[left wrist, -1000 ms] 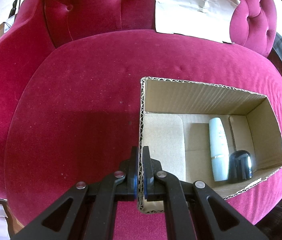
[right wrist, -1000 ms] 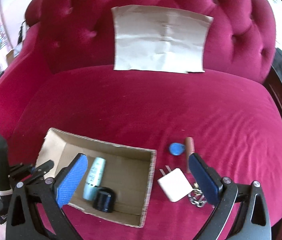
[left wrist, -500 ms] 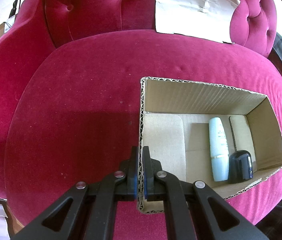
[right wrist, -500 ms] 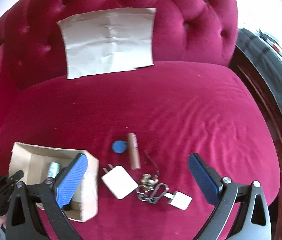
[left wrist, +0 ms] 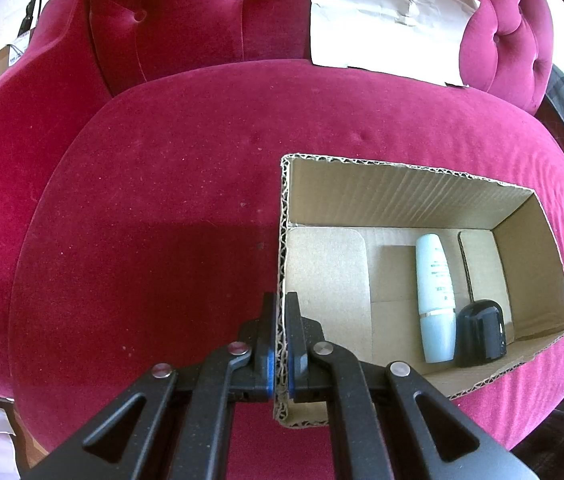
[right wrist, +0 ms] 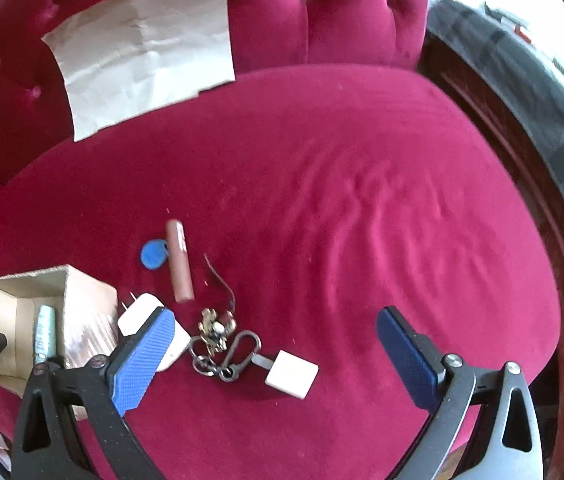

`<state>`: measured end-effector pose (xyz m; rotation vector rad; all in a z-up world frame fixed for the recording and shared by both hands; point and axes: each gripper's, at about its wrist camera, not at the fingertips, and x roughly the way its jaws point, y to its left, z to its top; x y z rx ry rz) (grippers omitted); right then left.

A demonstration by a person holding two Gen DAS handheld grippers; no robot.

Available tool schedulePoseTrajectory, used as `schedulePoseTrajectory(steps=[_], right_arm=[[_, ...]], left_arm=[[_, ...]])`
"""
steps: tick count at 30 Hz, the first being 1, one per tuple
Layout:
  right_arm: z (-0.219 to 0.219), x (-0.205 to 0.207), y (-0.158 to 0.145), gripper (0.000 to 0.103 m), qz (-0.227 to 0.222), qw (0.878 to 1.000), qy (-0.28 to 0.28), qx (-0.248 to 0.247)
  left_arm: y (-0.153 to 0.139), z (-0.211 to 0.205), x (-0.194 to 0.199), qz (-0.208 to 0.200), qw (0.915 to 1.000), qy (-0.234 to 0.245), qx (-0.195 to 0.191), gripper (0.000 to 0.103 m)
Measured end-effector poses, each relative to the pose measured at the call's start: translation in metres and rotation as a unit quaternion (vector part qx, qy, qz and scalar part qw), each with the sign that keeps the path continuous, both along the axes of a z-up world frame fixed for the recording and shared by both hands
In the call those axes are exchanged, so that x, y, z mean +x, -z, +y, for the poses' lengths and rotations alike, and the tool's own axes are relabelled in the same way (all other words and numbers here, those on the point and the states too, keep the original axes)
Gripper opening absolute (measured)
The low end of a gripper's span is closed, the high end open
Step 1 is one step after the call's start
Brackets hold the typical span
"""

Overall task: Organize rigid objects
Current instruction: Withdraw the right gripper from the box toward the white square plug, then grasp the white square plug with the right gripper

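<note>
- Our left gripper (left wrist: 281, 344) is clamped tight on the cardboard box (left wrist: 410, 196) wall.
- Our right gripper (right wrist: 273, 354) is wide open, holding nothing, over the keyring (right wrist: 221, 348) and white charger (right wrist: 139, 314) beside the box.

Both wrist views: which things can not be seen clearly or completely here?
- White charger, right wrist view: partly covered by a finger of the right gripper.
- Print on the pale blue bottle, left wrist view: too small to read.
- Cardboard box near corner, left wrist view: hidden behind the left gripper.
- Key bunch, right wrist view: blurred, single pieces unclear.
</note>
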<state>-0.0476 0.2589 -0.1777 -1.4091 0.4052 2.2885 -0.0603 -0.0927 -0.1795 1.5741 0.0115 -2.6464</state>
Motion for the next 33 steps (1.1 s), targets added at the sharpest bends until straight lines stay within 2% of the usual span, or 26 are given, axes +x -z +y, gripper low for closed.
schedulePoseTrajectory(steps=[14,18,22,24,26,28,30,33], right_arm=[[0.005,0.022,0.046,0.102,-0.056,0.998,-0.014,-0.026],[0.006,0.025,0.051,0.102,-0.063,0.997,-0.017,-0.032],[0.004,0.027,0.053,0.093,-0.066,0.997,-0.022,-0.033],[0.002,0.027,0.053,0.093,-0.068,0.997,-0.024,-0.034],[0.000,0.028,0.052,0.082,-0.067,0.997,-0.024,-0.032],[-0.002,0.028,0.052,0.056,-0.069,0.997,-0.026,-0.033],[-0.004,0.029,0.052,0.040,-0.067,0.997,-0.027,-0.041],[-0.007,0.030,0.048,0.040,-0.061,0.997,-0.027,-0.043]], left_arm=[[0.000,-0.002,0.002,0.000,1.0000,0.001,0.001,0.003],[0.000,-0.003,0.003,0.000,1.0000,0.001,0.001,0.003],[0.000,-0.002,0.002,0.000,1.0000,0.001,0.000,0.003],[-0.001,-0.002,0.002,0.000,1.0000,0.001,0.001,0.003],[-0.001,-0.002,0.002,0.000,1.0000,0.001,0.001,0.003],[-0.001,-0.002,0.002,0.000,1.0000,0.001,0.001,0.003],[-0.001,-0.002,0.002,0.000,1.0000,0.001,0.001,0.003],[-0.001,-0.002,0.002,0.000,1.0000,0.002,0.001,0.003]])
